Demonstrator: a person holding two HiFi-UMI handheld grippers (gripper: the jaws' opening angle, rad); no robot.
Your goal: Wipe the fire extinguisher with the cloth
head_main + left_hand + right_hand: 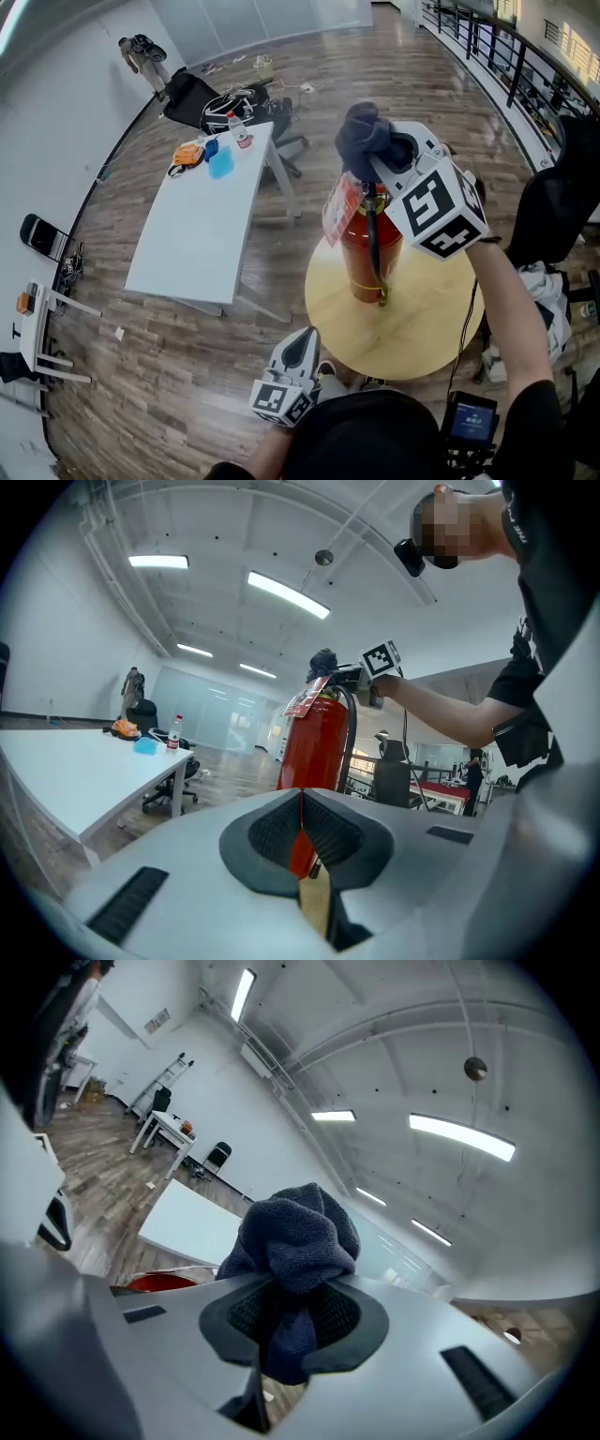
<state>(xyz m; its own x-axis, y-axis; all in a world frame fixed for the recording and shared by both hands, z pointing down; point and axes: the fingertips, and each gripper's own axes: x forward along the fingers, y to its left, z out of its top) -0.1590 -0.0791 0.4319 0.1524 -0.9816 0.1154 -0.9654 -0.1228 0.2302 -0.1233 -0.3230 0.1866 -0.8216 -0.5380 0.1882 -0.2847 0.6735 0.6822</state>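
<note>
- Red steel dead centre of the head view: the fire extinguisher (370,248) stands upright on the round wooden table (412,328), black hose running down its side.
- Right at the cylinder's top, just above centre frame, the right gripper (380,157) has the dark blue cloth (361,131) bunched in its jaws, the wad sitting over the valve head.
- Down at lower centre, the left gripper (300,349) hangs off the near edge of the round table, apart from the extinguisher.
- Over on the left of the frame stretches a long white table (202,220), with a bottle (239,131) at its far end.
- On to the left gripper view: the left gripper (302,832) has its jaws pressed together with nothing pinched between them.
- Beyond those jaws the fire extinguisher (314,738) rises at centre frame, and the cloth (323,660) shows as a dark lump at its top with the right gripper (361,677) beside it.
- Now the right gripper view: the right gripper (291,1312) is clamped on the cloth (295,1232), which bulges up and out above the jaws at centre frame.
- A sliver of the fire extinguisher (159,1283) shows red at lower left, just under the cloth; whether the two touch cannot be made out there.
</note>
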